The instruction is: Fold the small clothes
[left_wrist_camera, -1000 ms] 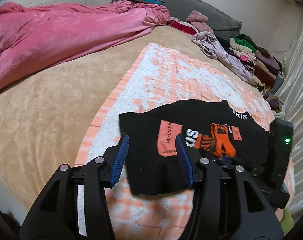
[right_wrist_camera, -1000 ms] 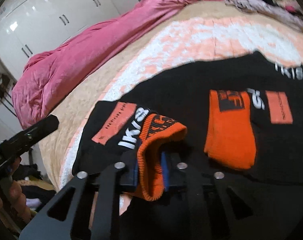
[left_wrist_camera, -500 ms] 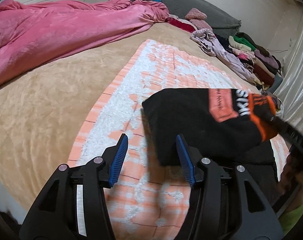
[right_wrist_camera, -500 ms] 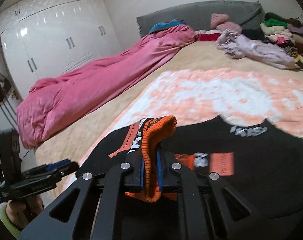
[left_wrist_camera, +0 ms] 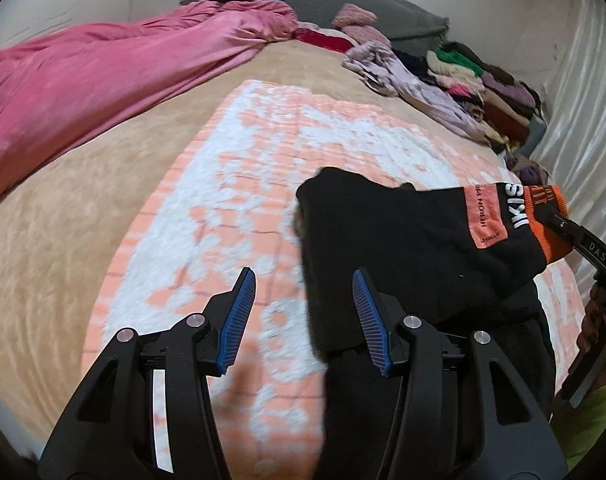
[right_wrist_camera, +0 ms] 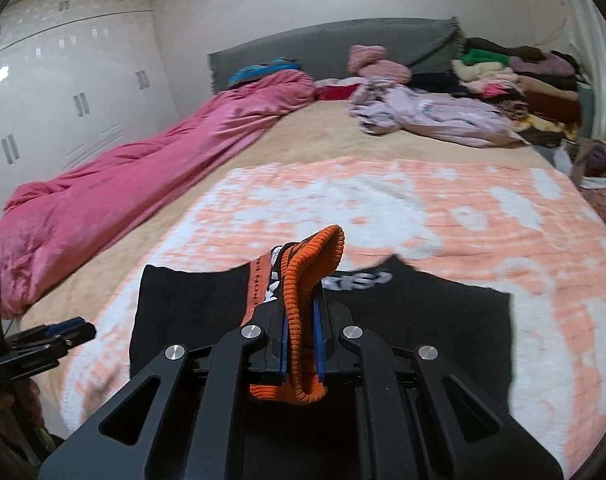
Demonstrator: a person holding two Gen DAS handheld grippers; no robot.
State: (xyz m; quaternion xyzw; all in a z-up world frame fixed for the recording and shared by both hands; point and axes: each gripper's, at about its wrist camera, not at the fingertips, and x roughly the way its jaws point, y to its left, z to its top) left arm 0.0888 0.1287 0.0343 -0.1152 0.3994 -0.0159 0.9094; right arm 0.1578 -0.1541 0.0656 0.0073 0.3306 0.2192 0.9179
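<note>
The black knitted garment with orange ribbed cuffs (left_wrist_camera: 415, 248) is held raised above the orange-and-white patterned blanket (left_wrist_camera: 263, 168) on the bed. The right hand-held gripper (right_wrist_camera: 301, 344) is clamped on one orange cuff (right_wrist_camera: 303, 296). The sleeve's long axis runs leftward from that grip. The left hand-held gripper (left_wrist_camera: 303, 316) is open and empty, just beside the garment's left edge, nearer the free end.

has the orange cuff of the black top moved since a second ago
Yes. The orange cuff, clamped in the right gripper, has been lifted off the black top and now hangs above the orange and white blanket.
</note>
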